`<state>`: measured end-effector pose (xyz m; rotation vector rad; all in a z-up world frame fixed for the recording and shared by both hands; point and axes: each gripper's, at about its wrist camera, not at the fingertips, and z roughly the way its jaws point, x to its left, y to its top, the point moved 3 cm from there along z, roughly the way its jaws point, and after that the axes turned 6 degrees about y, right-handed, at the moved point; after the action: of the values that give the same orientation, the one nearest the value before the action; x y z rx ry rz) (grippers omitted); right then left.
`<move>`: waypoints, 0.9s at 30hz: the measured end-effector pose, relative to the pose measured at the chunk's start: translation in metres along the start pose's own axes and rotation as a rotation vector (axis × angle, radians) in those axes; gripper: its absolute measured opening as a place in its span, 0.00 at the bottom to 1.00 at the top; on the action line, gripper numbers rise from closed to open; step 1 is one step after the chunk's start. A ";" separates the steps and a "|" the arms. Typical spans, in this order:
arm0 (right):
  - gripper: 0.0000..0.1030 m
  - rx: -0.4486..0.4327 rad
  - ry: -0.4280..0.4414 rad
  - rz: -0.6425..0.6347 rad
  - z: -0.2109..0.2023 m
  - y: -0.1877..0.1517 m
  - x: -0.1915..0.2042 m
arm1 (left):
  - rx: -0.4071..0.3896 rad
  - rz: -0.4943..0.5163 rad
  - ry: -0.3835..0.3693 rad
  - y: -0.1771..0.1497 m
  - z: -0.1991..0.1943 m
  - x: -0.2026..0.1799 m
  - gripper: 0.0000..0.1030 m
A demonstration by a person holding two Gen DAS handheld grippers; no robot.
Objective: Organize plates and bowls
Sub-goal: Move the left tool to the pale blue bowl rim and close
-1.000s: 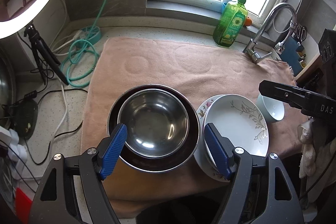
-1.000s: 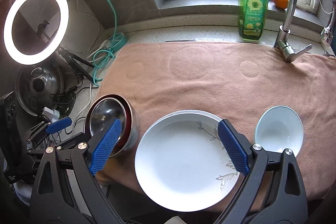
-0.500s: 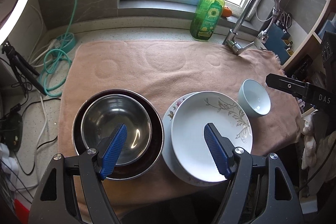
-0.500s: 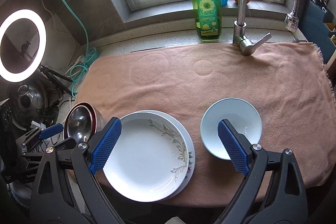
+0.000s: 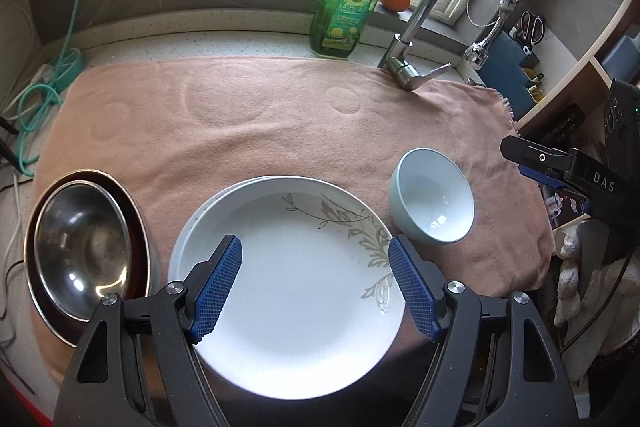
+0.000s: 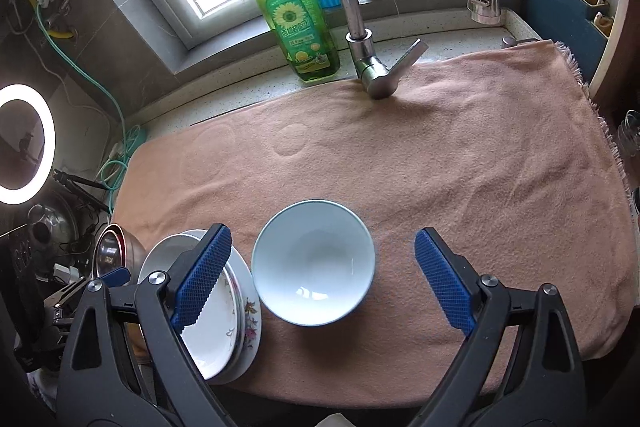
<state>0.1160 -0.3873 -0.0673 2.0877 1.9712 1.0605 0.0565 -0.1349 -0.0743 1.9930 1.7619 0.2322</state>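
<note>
- Steel bowls (image 5: pixel 80 251) sit nested at the towel's (image 5: pixel 280 123) left, floral plates (image 5: pixel 304 267) stacked beside them.
- Pale blue bowl (image 6: pixel 314 267) stands alone, apparently unsorted.
- Left tool (image 5: pixel 316 291) and right tool (image 6: pixel 320 279) hover spread, holding nothing.

Behind the pale blue bowl (image 6: pixel 314 269) the towel (image 6: pixel 440 155) lies bare up to the faucet (image 6: pixel 370 67); stacked plates (image 6: pixel 224 311) crowd its left.

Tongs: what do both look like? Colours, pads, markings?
Both tongs, left and right, match: black angular arms with silver screws and blue cross-hatched pads. The left view shows white "DAS" lettering on the right unit's body. No cables or sleeves visible.
</note>
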 end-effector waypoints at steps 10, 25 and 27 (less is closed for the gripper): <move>0.92 0.117 0.023 -0.080 0.014 0.001 -0.031 | 0.049 0.013 -0.035 0.006 0.038 -0.054 0.67; 0.60 0.227 0.104 -0.016 0.048 -0.015 -0.058 | 0.123 0.019 -0.021 0.016 0.078 -0.079 0.24; 0.53 0.236 0.112 -0.017 0.052 -0.015 -0.058 | 0.125 0.006 -0.020 0.017 0.079 -0.077 0.24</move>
<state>0.1344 -0.4174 -0.1383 2.1613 2.2646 1.0067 0.0927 -0.2292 -0.1225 2.0797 1.7980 0.1058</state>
